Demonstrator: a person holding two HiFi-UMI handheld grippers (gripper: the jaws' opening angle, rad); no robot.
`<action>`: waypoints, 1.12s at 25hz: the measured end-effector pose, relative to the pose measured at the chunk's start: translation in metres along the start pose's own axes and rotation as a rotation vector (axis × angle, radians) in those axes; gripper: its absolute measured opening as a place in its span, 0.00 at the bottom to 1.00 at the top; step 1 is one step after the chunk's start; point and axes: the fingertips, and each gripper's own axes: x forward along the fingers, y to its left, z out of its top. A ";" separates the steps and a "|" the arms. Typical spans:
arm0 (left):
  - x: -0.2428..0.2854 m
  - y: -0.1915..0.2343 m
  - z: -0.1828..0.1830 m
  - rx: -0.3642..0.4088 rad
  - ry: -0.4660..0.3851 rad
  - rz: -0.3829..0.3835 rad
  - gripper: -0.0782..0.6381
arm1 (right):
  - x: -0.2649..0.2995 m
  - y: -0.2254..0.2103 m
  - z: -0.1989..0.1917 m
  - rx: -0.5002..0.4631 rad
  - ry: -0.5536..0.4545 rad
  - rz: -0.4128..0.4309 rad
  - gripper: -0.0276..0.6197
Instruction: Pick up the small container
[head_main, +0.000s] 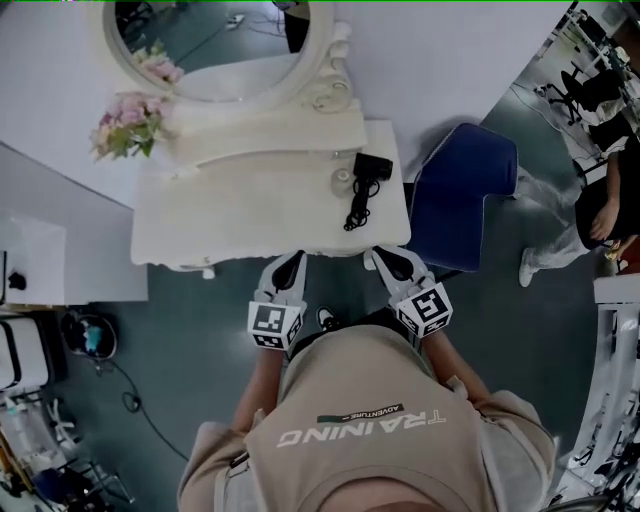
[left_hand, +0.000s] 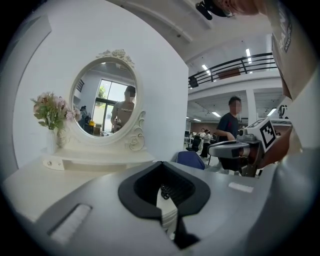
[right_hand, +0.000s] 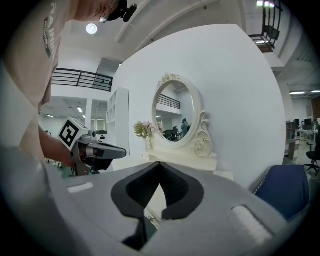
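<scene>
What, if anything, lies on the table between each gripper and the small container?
For the right gripper, the cord of the black hair dryer beside the small container lies roughly in the path, trailing towards the front edge of the table. For the left gripper, only bare table shows in between.

The white table (head_main: 240, 215) carries an oval mirror (head_main: 215, 40) at its back and pink flowers (head_main: 130, 122) at the back left. Toward its right end a small container (head_main: 343, 178) sits just beside a black hair dryer (head_main: 372, 165), whose cord (head_main: 357, 212) trails toward the front edge.
</scene>
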 end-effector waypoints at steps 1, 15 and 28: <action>0.001 0.007 0.000 0.007 0.000 -0.003 0.13 | 0.004 -0.002 0.000 0.003 0.002 -0.015 0.05; 0.020 0.047 -0.019 -0.058 0.052 0.012 0.13 | 0.034 -0.025 0.003 0.012 0.027 -0.055 0.05; 0.112 0.081 0.034 0.011 0.025 -0.048 0.13 | 0.116 -0.120 0.014 0.046 -0.086 -0.077 0.05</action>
